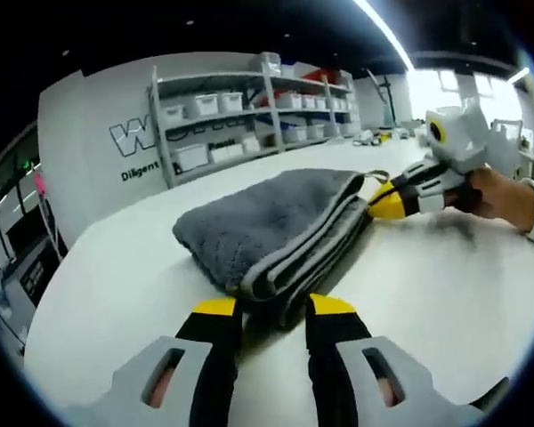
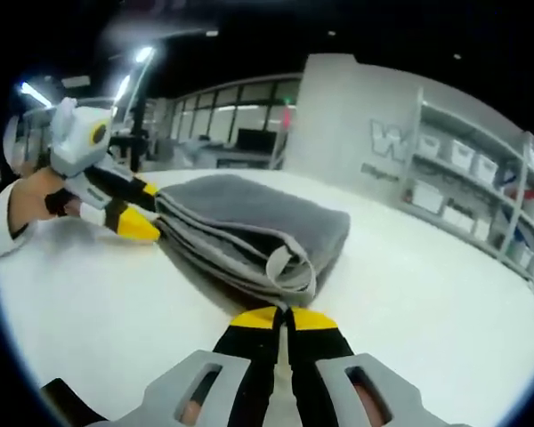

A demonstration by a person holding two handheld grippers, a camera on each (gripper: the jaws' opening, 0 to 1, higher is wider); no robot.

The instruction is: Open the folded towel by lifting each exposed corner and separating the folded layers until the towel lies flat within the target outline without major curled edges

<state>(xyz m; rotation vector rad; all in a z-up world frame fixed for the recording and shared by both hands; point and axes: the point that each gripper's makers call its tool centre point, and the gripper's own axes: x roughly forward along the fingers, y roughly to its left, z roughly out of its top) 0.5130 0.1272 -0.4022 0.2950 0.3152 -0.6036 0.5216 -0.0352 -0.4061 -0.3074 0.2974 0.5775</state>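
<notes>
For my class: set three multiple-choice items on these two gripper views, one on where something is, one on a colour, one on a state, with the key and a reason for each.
1. Where does the towel lie?
A. on the white table
B. on a shelf
C. on the floor

2. What colour are the tips of the left gripper?
A. red
B. yellow
C. green

3. How is the towel now?
A. spread flat
B. rolled up
C. folded in layers

Key: 1 A, it rests on the tabletop between both grippers; 2 B, yellow caps top the black jaws, as on the right gripper; 3 C, stacked edges show along its side.
</notes>
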